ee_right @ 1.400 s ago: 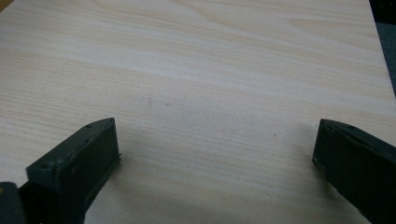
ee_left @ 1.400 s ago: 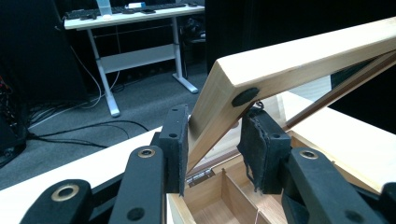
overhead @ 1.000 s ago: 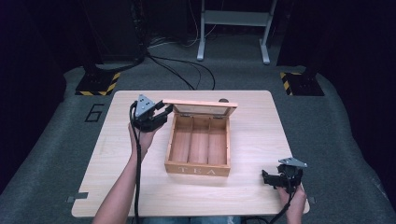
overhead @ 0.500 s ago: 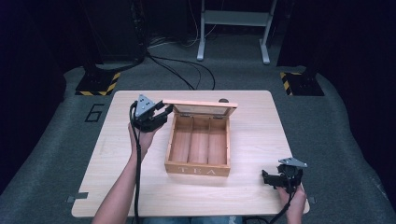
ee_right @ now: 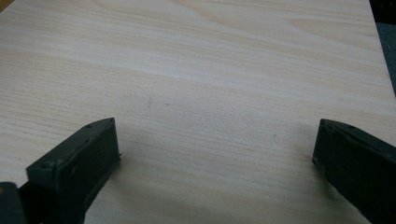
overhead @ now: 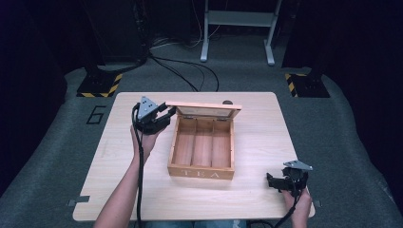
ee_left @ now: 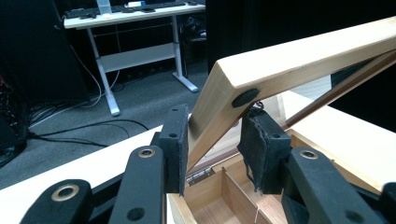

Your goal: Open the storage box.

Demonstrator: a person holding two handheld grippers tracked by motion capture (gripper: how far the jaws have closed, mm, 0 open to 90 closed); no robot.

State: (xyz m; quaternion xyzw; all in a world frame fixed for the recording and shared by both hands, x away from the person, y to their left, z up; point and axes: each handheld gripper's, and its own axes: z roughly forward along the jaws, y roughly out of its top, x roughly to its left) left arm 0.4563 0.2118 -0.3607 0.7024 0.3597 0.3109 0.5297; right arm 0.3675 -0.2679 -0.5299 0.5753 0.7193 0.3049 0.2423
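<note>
At the desk's (overhead: 119,190) centre, your left hand-held gripper (ee_left: 212,140) is clenched on the wooden tea box's (overhead: 202,172) stiff, light lid (overhead: 203,105) at its nine-o'clock corner, your right hand-held gripper (overhead: 277,183) released; grip that corner edge.

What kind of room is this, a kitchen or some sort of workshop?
Most likely a lab or recording studio, not a kitchen. A lone wooden table stands on grey carpet among dark curtains, cables run across the floor, and a desk with keyboards stands behind. The only homely thing is a wooden tea box.
</note>
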